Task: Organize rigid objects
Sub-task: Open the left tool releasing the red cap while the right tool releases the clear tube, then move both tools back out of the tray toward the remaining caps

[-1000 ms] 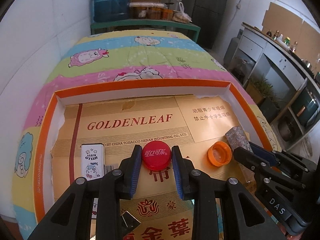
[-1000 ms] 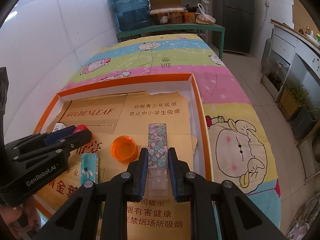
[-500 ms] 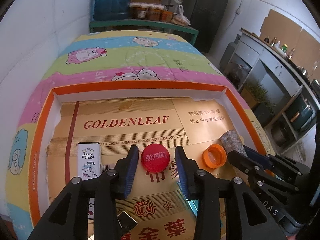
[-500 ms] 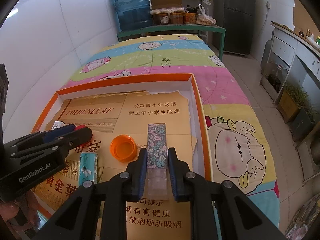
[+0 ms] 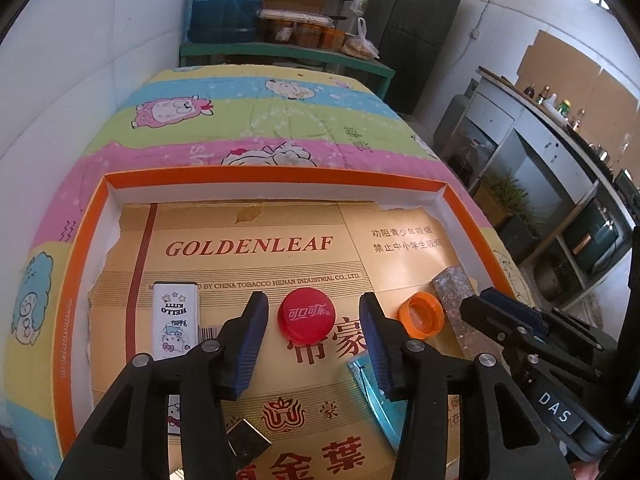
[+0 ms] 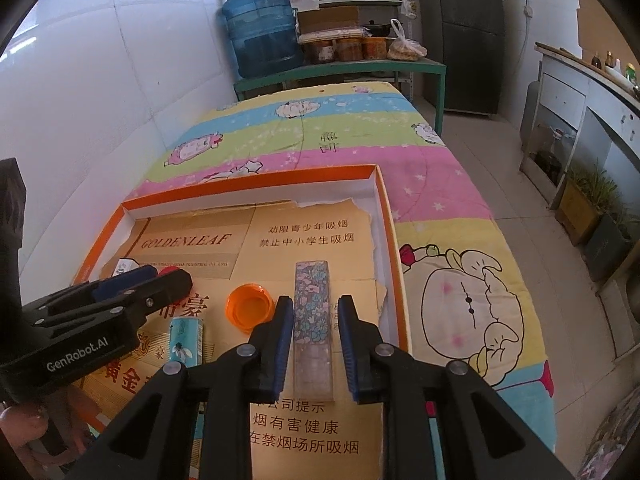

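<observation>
straddling the red cap (image 5: 306, 313), left tool (image 5: 313, 326) gapes; right tool (image 6: 313, 338) gapes around the floral lighter (image 6: 312, 305).

red cap (image 5: 306, 313): glossy plastic | liner (image 5: 256, 264): torn cardboard | quilt (image 5: 256, 120): cloth

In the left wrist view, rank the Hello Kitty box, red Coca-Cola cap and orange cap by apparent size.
1. Hello Kitty box, clearly largest.
2. Red Coca-Cola cap.
3. Orange cap, slightly smaller-looking, though it sits tilted with its open side showing, so the caps may really match.
</observation>
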Tool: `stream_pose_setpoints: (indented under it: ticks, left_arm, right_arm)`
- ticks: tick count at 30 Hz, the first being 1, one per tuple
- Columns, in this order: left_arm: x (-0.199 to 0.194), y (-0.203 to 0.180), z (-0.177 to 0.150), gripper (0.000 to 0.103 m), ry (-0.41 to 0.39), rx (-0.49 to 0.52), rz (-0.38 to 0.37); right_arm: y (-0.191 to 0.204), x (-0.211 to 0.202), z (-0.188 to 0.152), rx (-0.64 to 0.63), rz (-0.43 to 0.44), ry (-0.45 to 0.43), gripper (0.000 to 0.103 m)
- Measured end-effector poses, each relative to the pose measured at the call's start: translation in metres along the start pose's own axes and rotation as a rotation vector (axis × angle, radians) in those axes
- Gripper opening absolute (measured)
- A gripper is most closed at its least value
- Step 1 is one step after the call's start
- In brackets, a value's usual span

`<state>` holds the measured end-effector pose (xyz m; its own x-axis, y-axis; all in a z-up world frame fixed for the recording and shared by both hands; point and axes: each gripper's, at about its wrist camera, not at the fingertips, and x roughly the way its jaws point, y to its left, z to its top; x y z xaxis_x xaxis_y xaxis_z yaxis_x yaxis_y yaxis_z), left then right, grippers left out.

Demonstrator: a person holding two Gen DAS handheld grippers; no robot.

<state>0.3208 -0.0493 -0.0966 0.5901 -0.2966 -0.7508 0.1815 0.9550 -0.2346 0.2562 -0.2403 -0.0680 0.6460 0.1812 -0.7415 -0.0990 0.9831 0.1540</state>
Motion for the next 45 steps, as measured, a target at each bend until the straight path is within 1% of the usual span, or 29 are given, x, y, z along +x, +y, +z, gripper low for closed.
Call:
stream_pose_setpoints:
  ticks: [4, 8, 13, 18, 28, 37, 45]
  left_arm:
    - [-0.004, -0.004, 0.001, 0.049, -0.008, 0.011, 0.003]
    - [-0.015, -0.006, 0.006, 0.049, -0.033, 0.007, -0.003]
    - [-0.029, -0.006, 0.005, 0.049, -0.051, 0.005, 0.011]
    - [-0.044, -0.005, -0.001, 0.049, -0.066, -0.003, 0.025]
    - [-0.083, 0.000, -0.013, 0.049, -0.114, -0.013, 0.053]
    - [-0.121, -0.006, -0.033, 0.049, -0.145, 0.006, 0.076]
    - [-0.152, -0.005, -0.055, 0.049, -0.162, -0.006, 0.076]
  right_arm:
    - [0.000, -0.005, 0.001, 0.004, 0.020, -0.025, 0.023]
    - [0.001, -0.007, 0.002, 0.004, 0.043, -0.041, 0.023]
    - [0.005, -0.007, 0.002, 0.004, 0.069, -0.042, 0.023]
    - [0.014, -0.011, 0.001, -0.006, 0.068, -0.040, 0.023]
    - [0.030, -0.047, -0.006, -0.033, 0.080, -0.075, 0.023]
    - [0.037, -0.081, -0.019, -0.041, 0.046, -0.109, 0.023]
    - [0.046, -0.108, -0.032, -0.060, 0.040, -0.127, 0.023]
